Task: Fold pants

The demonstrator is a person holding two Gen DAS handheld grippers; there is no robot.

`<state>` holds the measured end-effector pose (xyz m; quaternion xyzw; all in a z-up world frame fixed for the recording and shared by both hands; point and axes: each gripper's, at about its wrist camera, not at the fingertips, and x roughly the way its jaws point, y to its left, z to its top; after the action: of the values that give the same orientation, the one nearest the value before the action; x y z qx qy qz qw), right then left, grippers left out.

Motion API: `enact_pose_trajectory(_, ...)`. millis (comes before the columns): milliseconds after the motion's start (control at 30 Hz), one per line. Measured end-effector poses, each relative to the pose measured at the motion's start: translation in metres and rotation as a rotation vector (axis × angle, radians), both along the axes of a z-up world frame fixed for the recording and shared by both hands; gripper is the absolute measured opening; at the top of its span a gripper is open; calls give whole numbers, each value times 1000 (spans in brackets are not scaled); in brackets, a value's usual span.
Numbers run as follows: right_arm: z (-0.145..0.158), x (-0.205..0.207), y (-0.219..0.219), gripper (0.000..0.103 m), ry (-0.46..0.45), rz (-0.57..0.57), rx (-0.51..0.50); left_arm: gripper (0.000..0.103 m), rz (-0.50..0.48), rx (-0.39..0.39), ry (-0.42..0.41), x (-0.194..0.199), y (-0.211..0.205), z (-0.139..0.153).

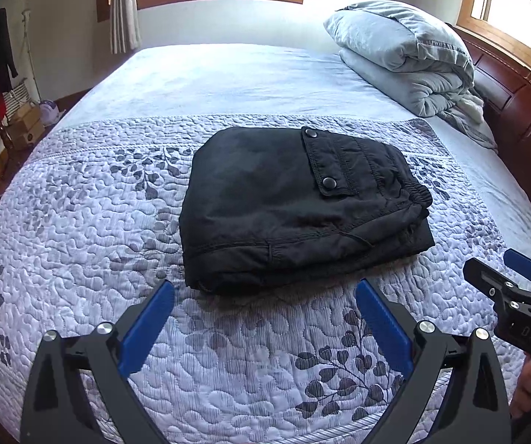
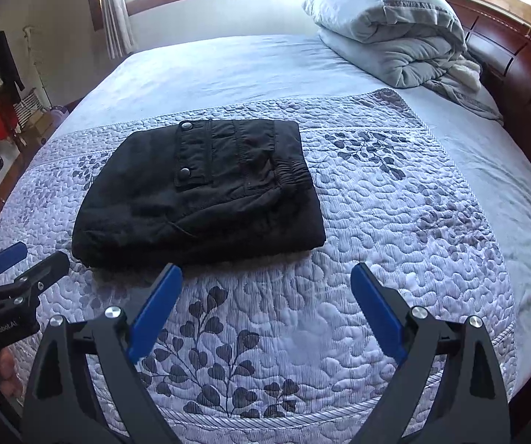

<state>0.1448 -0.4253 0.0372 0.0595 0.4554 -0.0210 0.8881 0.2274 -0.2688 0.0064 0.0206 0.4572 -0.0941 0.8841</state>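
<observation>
Black pants (image 1: 295, 207) (image 2: 206, 192) lie folded into a compact rectangle on the quilted bedspread, a snap-button pocket flap facing up and the elastic waistband at the right. My left gripper (image 1: 265, 288) hovers just short of the bundle's near edge, open, nothing between its blue pads. My right gripper (image 2: 267, 272) is also open and empty, near the bundle's near right corner. Each gripper shows at the edge of the other's view: the right gripper (image 1: 494, 270) and the left gripper (image 2: 32, 255), both apart from the pants.
A lilac quilt with a leaf pattern (image 1: 228, 351) (image 2: 395, 222) covers the near half of the bed. A folded grey duvet (image 1: 406, 55) (image 2: 387, 26) rests against the dark wooden headboard (image 2: 517, 59). Clothes and boxes (image 1: 2, 85) stand on the floor at the left.
</observation>
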Motion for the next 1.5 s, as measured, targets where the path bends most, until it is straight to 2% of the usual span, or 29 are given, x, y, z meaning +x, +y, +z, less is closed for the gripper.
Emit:
enact_pose_trajectory(400,-6,2,-10,92,14,-21,-13,99,24,43,15,5,10,-11)
enact_pose_trajectory(1500,-10,6,-9,92,25,-4,-14,99,1,37,6,3,9,-10)
